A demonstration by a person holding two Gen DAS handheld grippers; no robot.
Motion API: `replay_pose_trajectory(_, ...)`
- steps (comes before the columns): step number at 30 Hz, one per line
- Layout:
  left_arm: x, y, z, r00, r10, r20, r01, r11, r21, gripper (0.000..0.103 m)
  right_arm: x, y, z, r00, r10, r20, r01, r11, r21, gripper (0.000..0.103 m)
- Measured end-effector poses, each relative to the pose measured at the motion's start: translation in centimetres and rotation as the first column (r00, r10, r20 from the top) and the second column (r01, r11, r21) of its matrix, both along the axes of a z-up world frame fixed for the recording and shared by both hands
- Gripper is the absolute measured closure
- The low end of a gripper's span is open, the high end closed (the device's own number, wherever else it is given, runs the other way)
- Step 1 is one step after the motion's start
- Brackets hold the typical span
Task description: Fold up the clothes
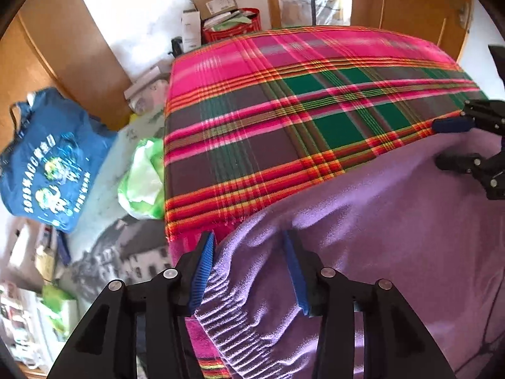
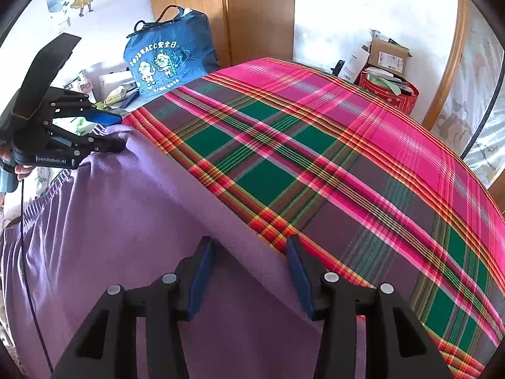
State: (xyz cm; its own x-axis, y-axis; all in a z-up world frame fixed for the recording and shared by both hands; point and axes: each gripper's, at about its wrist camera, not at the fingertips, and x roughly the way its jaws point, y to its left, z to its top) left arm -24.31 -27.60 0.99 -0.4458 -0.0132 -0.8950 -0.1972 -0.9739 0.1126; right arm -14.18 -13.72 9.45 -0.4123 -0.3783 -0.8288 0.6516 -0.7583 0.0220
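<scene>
Purple fleece garment (image 1: 394,237) lies spread on the near part of the bed, over a plaid blanket (image 1: 284,110); its ribbed elastic band (image 1: 227,315) sits at the near left corner.

Left tongs (image 1: 249,271): parted, with the band's corner and a raised ridge of fleece between the two blue pads (image 1: 202,271). Cloth touches the left pad; whether the right pad bears on it I cannot tell. Not clamped.

Right tongs (image 2: 249,274): also parted, straddling the garment's far edge where purple meets plaid. Fleece lies between the pads; the right finger sits over the blanket just past the hem. In the left view the right tongs show at the far right rim, fingers apart above the same edge.

Judgement on the step: both tongs appear set on one long edge, at its two ends. This would fit either taking hold for a fold or letting go after laying one down; the frames do not settle which.

Handling notes, either way:
- Keep the blanket out of the bite; the right tongs sit close to the plaid.
- Ribbed band is thick and bunches, so a pinch there should take all layers squarely.
- Both ends should move level, or the edge skews.

Farther off: a blue bag (image 2: 167,66) beside the bed, a wooden wardrobe (image 2: 221,9), a red box (image 2: 391,91) with a cardboard carton beyond the far corner.
</scene>
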Motion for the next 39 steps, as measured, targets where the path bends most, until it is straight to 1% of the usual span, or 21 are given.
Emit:
replay_pose_trajectory(3, -0.3, -0.5, -0.1, 1.000, 0.009, 0.022, -0.010, 0.999, 0.049, 0.055, 0.0, 0.0, 0.0, 1.000, 0.001, 0.000, -0.001, 1.000, -0.001, 0.055)
replay_pose_trajectory(8, -0.1, -0.4, -0.2, 1.000, 0.006, 0.023, -0.007, 0.998, 0.060, 0.055, 0.1, 0.1, 0.0, 1.000, 0.009, -0.003, -0.009, 1.000, -0.008, 0.055)
replay_pose_trajectory(9, -0.2, -0.5, -0.2, 1.000, 0.007, 0.027, -0.009, 0.998, 0.065, 0.058, 0.1, 0.1, 0.0, 1.000, 0.012, -0.005, -0.012, 1.000, -0.008, 0.055)
replay_pose_trajectory(10, -0.2, -0.4, -0.1, 0.999, 0.000, 0.032, -0.003, 0.997, 0.071, 0.066, 0.1, 0.1, 0.0, 1.000, 0.012, -0.006, -0.012, 1.000, -0.007, 0.054)
replay_pose_trajectory(11, -0.2, -0.2, -0.1, 0.999, -0.008, 0.032, 0.006, 0.998, 0.065, 0.069, 0.1, 0.1, 0.0, 1.000, 0.012, -0.007, -0.012, 1.000, -0.005, 0.054)
replay_pose_trajectory(13, -0.1, 0.6, 0.0, 0.999, -0.025, 0.021, 0.024, 0.999, 0.031, 0.082, 0.1, 0.0, 0.0, 1.000, 0.012, -0.008, -0.012, 1.000, -0.001, 0.054)
replay_pose_trajectory(14, 0.1, 1.1, -0.1, 0.999, -0.031, 0.014, 0.031, 0.999, 0.010, 0.084, 0.1, -0.1, 0.0, 1.000, 0.017, -0.009, -0.017, 1.000, 0.003, 0.054)
replay_pose_trajectory(16, 0.2, 1.4, -0.1, 1.000, -0.026, 0.007, 0.026, 1.000, -0.003, 0.093, 0.1, -0.2, 0.0, 1.000, 0.026, -0.008, -0.025, 1.000, 0.011, 0.054)
replay_pose_trajectory(20, 0.6, 1.4, 0.0, 1.000, -0.005, -0.009, 0.005, 1.000, -0.004, 0.095, 0.7, -0.3, 0.1, 0.999, 0.042, -0.023, -0.042, 0.999, 0.024, 0.058)
replay_pose_trajectory(23, 1.0, 1.4, 0.0, 0.999, 0.007, -0.032, -0.007, 1.000, -0.001, 0.095, 1.2, -0.4, 0.1, 0.998, 0.055, -0.035, -0.054, 0.998, 0.034, 0.067)
replay_pose_trajectory(25, 1.1, 1.4, 0.0, 0.999, 0.012, -0.044, -0.012, 1.000, -0.004, 0.095, 1.5, -0.5, 0.2, 0.997, 0.063, -0.042, -0.062, 0.997, 0.040, 0.084)
replay_pose_trajectory(27, 1.1, 1.4, 0.1, 0.999, 0.023, -0.049, -0.023, 1.000, -0.001, 0.095, 1.8, -0.6, 0.2, 0.996, 0.072, -0.050, -0.069, 0.996, 0.047, 0.089)
replay_pose_trajectory(28, 1.1, 1.4, 0.2, 0.998, 0.027, -0.051, -0.027, 1.000, -0.002, 0.095, 1.9, -0.6, 0.2, 0.996, 0.073, -0.057, -0.070, 0.996, 0.052, 0.093)
replay_pose_trajectory(31, 1.4, 1.7, 0.7, 0.997, 0.030, -0.066, -0.031, 0.999, -0.017, 0.096, 2.4, -0.5, 0.4, 0.995, 0.061, -0.077, -0.056, 0.996, 0.064, 0.097)
replay_pose_trajectory(34, 2.0, 1.9, 1.3, 0.996, 0.032, -0.081, -0.034, 0.999, -0.024, 0.096, 3.4, -0.6, 0.9, 0.993, 0.063, -0.102, -0.055, 0.995, 0.081, 0.097)
replay_pose_trajectory(39, 3.2, 1.9, 2.5, 0.993, 0.044, -0.106, -0.046, 0.999, -0.023, 0.097, 4.9, -0.4, 2.4, 0.991, 0.048, -0.128, -0.039, 0.997, 0.067, 0.097)
